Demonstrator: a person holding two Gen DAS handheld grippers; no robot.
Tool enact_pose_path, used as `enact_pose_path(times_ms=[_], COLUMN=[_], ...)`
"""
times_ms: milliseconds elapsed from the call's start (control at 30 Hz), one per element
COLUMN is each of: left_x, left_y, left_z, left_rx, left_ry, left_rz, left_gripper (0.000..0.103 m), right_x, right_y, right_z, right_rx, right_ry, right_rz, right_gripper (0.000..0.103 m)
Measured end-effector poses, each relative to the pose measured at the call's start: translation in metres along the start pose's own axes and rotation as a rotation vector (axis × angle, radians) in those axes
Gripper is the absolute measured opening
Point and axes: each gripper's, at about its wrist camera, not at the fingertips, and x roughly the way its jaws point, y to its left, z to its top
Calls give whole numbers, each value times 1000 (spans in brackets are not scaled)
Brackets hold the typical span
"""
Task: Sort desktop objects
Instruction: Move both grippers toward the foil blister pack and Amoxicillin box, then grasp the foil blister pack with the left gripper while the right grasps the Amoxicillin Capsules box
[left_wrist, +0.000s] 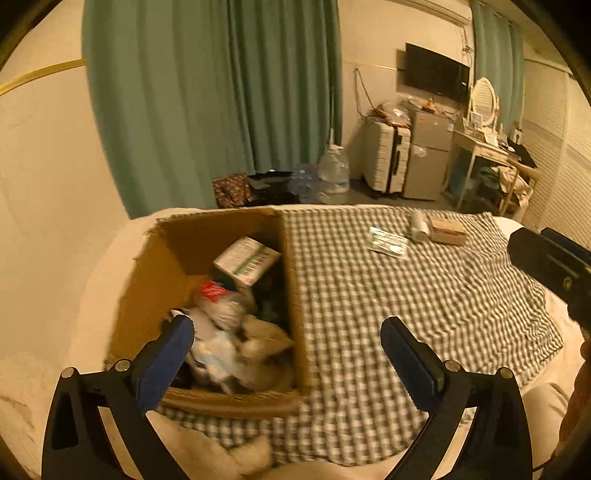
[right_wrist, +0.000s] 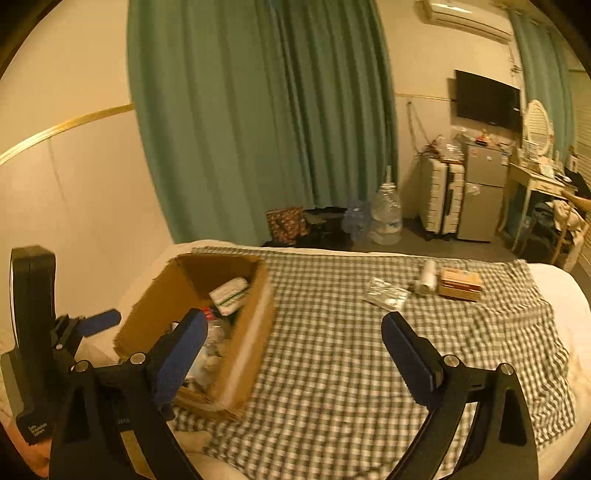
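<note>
Both tools agape, box prob. full

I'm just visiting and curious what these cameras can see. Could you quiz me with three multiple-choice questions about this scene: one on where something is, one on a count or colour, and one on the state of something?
1. Where does the cardboard box stand?
A. On the left part of the checked cloth
B. On the floor by the curtain
C. On the dressing table

2. How many loose things lie on the cloth at its far right?
A. One
B. Three
C. Six

3. How do the two grippers stand?
A. Both shut on objects
B. One open, one shut
C. Both open and holding nothing

Answers: 1 A, the box sits at the cloth's left edge. 2 B, a foil packet, a white roll and a flat tan box lie together. 3 C, the left gripper and right gripper show wide gaps with nothing held.
</note>
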Motion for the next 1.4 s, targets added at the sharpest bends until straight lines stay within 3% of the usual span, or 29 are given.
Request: enact_pose_path(times_ms=[400,533,733,867,1000,1133,1233,1400], left_x=[38,80,162,224,276,324,356,391], left_y=[-111,-141,-176,-193,-208,-212,-205,-198], left_z=[-11,-4,15,32,46,60,67,77], left_rx=[43,44,61,27,-7,-127,-233,-348], left_ry=[28,78,146,176,173,191,224,227], left_rz=[-27,-50,-12,14,43,162,245,198], left_gripper=[103,103,103,103,103,103,103,103], right_x=[-6,14,63,113,177,244,276,315], right_y=[-147,-195,-257,-298,-323,-340,-344,-335], right_z=[-29,-30,-21,-5,18,31,32,35], right_rx=[185,210,135,58,-137,-318,-434,-612], right_ry=[42,80,164,221,290,391,413,463], right_rz=[-178,-221,-222,-203,-150,-114,-98,-18], right_gripper=[98,98,98,98,98,98,98,98])
